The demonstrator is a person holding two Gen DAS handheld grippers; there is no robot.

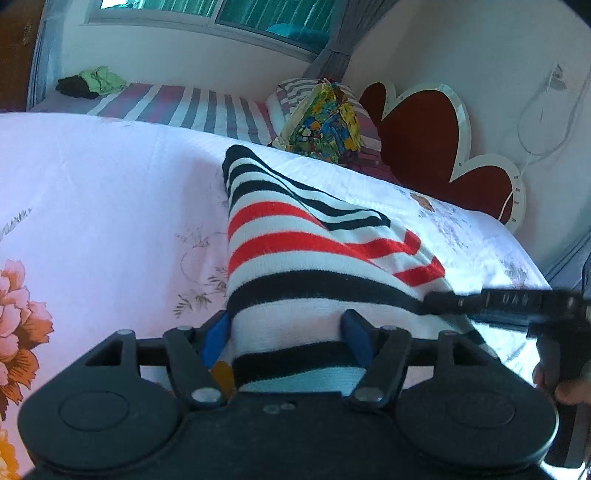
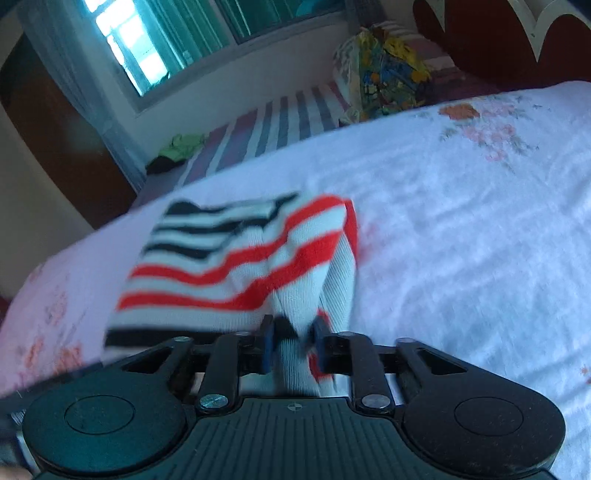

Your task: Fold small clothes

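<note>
A striped knit garment (image 1: 295, 254), banded in black, white and red, lies folded on the pale floral bedsheet (image 1: 110, 192) in the middle of the left wrist view, running from the lower centre up toward the frame's centre. Its upper layer is turned over diagonally, so the narrow black stripes cross above the red ones.

The left claw (image 1: 291, 336) fills the bottom of that view. Its blue fingers (image 1: 216, 334) stand spread on either side of the garment's near end; the cloth lies between them, and the pads flank it without clearly squeezing.

In the right wrist view, which is motion-blurred, the same garment (image 2: 236, 258) sits left of centre on the sheet (image 2: 461, 221). The right claw (image 2: 295, 343) at the bottom has its blue fingers (image 2: 266, 343) drawn close together, pinching a bunched fold of white and red cloth. In the left wrist view this claw comes in from the right edge, its dark tip (image 1: 443, 301) at the garment's right corner.

Beyond the sheet lie a striped bed cover (image 1: 192, 107), a multicoloured bundle (image 1: 325, 122), a red headboard (image 1: 436, 147) and a window (image 1: 221, 18).
</note>
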